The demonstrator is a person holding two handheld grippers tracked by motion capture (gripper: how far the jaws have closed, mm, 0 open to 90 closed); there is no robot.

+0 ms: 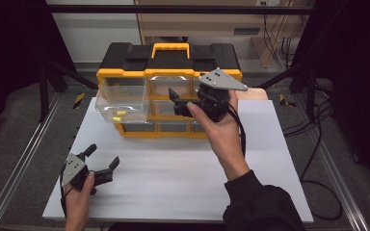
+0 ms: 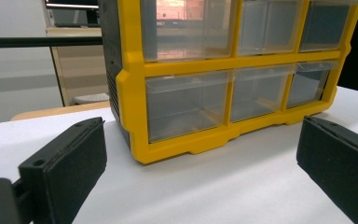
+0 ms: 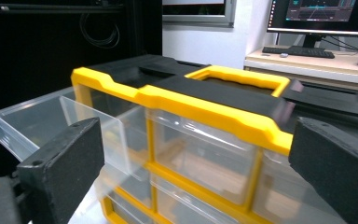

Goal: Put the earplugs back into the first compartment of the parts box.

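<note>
Tongs both apart and empty, right tongs [image 1: 179, 102] beside pulled-out drawer [image 1: 123, 98], perhaps yellow piece [image 1: 117, 116] inside.

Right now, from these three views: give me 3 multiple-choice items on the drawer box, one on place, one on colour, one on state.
1. Where is the pulled-out drawer?
A. top row, left end in the high view
B. bottom row, middle
C. top row, right end

2. What colour is the carry handle of the drawer box?
A. black
B. yellow
C. red

3. How does the right claw stand?
A. shut on a drawer
B. shut on the handle
C. open, holding nothing

Answers: 1 A, the clear drawer sticks out at the box's top left in the high view. 2 B, the handle loop is yellow against the black lid. 3 C, in the right gripper view both pads stand wide apart with nothing between them.
</note>
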